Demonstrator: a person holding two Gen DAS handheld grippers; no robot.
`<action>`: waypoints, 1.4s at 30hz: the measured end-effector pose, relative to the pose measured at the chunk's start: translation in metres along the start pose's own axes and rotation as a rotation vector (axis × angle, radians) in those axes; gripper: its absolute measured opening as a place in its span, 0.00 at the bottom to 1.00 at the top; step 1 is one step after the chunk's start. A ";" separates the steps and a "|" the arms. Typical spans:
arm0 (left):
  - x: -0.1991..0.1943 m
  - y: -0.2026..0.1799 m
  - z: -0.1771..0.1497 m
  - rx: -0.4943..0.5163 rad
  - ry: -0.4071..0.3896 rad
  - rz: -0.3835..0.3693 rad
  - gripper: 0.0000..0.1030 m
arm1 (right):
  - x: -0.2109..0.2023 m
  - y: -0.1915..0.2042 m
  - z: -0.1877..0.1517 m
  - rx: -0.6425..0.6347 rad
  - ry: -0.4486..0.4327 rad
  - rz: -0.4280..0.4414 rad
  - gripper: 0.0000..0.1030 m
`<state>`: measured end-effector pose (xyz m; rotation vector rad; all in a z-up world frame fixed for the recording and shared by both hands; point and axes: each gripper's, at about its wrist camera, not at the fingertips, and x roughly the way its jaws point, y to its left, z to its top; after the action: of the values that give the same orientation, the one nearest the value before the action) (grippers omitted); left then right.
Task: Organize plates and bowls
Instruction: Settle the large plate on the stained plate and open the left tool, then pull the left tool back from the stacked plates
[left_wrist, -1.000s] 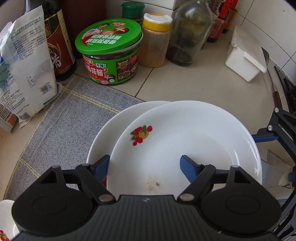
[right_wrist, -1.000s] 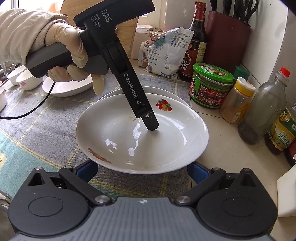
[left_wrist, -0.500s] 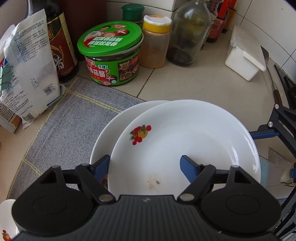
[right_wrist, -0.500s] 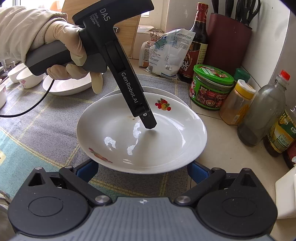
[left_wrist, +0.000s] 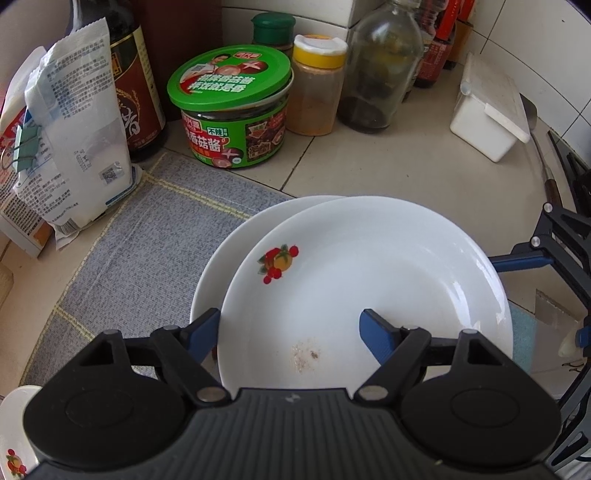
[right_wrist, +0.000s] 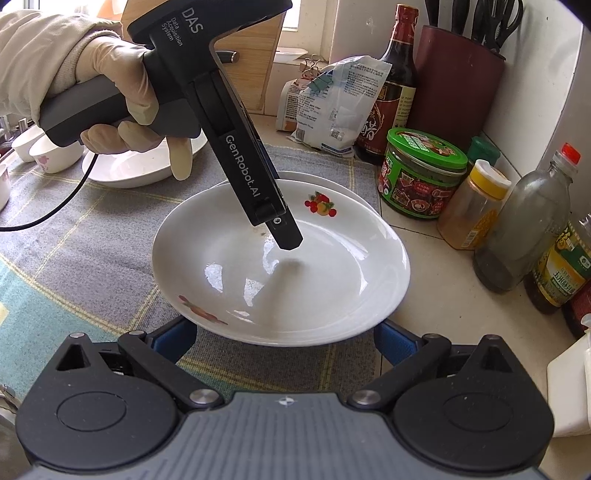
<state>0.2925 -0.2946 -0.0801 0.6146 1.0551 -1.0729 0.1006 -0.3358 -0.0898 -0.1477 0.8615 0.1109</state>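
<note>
A white plate with a fruit print (left_wrist: 369, 280) lies on top of a second white plate (left_wrist: 221, 273) on the grey mat; it also shows in the right wrist view (right_wrist: 280, 273). My left gripper (left_wrist: 291, 332) is open, one finger inside the top plate and one outside its near rim. In the right wrist view its finger (right_wrist: 284, 232) hangs just above the plate's middle. My right gripper (right_wrist: 284, 339) is open and empty, its fingers (right_wrist: 391, 339) spread below the plate's near rim.
A green-lidded jar (left_wrist: 232, 110), yellow-capped spice jar (left_wrist: 317, 85), glass bottle (left_wrist: 380, 70), soy sauce bottle (left_wrist: 136, 85) and a clipped bag (left_wrist: 74, 147) stand along the back. A white box (left_wrist: 487, 110) is at right. Another plate (right_wrist: 140, 166) and small bowls (right_wrist: 51, 151) sit at far left.
The left gripper has lifted and drawn back slightly, so its finger now hangs above the plate's middle. The plates have not moved.
</note>
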 end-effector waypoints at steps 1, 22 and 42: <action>0.000 0.000 0.000 0.003 -0.001 0.002 0.78 | 0.000 0.001 0.000 -0.002 0.000 -0.003 1.00; -0.010 -0.001 -0.005 0.002 -0.015 0.024 0.80 | -0.001 0.003 0.001 -0.022 -0.005 -0.032 1.00; -0.081 -0.009 -0.049 -0.079 -0.192 0.104 0.84 | -0.007 0.006 0.000 0.038 -0.053 0.015 1.00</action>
<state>0.2574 -0.2247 -0.0254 0.4877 0.8844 -0.9745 0.0956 -0.3298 -0.0849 -0.1026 0.8112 0.1120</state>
